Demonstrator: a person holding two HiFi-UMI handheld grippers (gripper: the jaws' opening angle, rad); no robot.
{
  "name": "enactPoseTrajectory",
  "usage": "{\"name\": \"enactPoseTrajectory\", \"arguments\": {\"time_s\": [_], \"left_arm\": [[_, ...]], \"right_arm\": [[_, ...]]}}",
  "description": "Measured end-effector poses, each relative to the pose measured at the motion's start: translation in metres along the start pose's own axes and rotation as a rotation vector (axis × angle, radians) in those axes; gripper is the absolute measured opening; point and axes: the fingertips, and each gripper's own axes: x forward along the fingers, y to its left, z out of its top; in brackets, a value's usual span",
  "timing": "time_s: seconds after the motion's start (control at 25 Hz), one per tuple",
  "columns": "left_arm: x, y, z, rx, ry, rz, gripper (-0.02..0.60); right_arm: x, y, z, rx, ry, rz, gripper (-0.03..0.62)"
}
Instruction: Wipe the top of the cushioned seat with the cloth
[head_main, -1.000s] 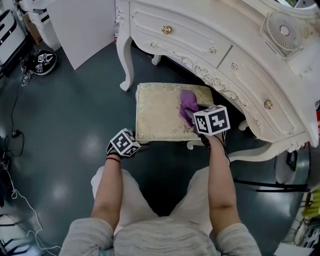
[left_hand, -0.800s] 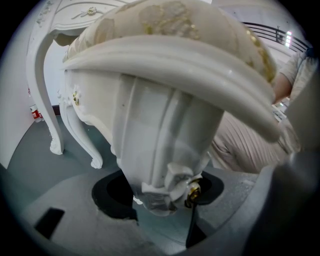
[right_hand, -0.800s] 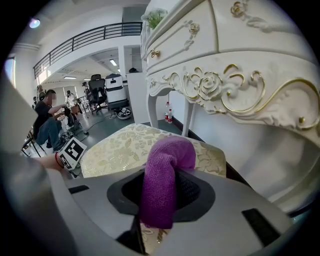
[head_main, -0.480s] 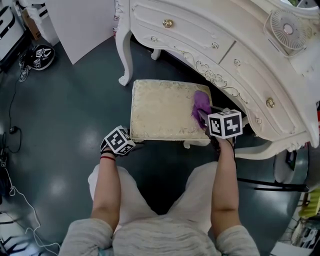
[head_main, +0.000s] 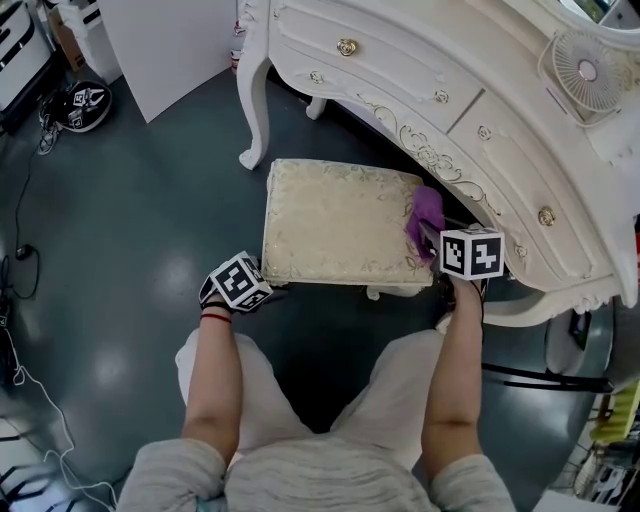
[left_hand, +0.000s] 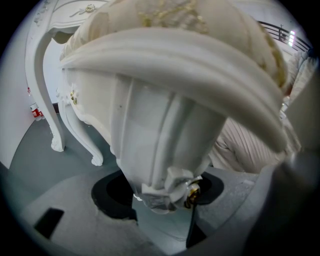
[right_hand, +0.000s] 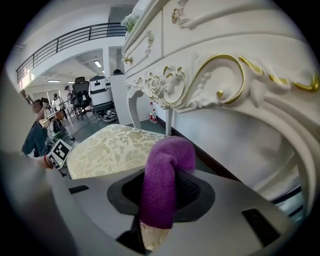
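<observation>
The cloth (right_hand: 161, 182), a purple knitted one, was pinched in the right gripper (right_hand: 159, 212), its jaws drawn narrow on the fold; a rounded hump of it stood up past the jaw tips and the loose end hung below them. Directly under the tips lay the right-hand edge of the cushioned seat (head_main: 335, 220), cream with a gold leaf pattern, so the cloth (head_main: 427, 214) rested at that margin of the top, the rest of the top spreading away to the gripper's left; just beyond and to its right rose the gilt-carved apron of the white dressing table (head_main: 450, 95), close but apparently apart from it. The left gripper (head_main: 262, 288) sat at the seat's near left corner, well apart from the right gripper (head_main: 432, 238); its jaws were closed fairly wide on the stool's carved leg (left_hand: 160, 145), seemingly steadying the seat. The step in hand looked like the end of a wiping pass at the right edge; the next move called for drawing the cloth back leftward over unwiped fabric, pressed flat, clear of the table's apron.
</observation>
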Motion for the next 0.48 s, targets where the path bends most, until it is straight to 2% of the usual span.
{"name": "enactPoseTrajectory", "arguments": {"time_s": [0.48], "left_arm": [[0.0, 0.0, 0.002, -0.01, -0.024, -0.018, 0.281]], "right_arm": [[0.033, -0.011, 0.027, -0.006, 0.054, -0.062, 0.109]]}}
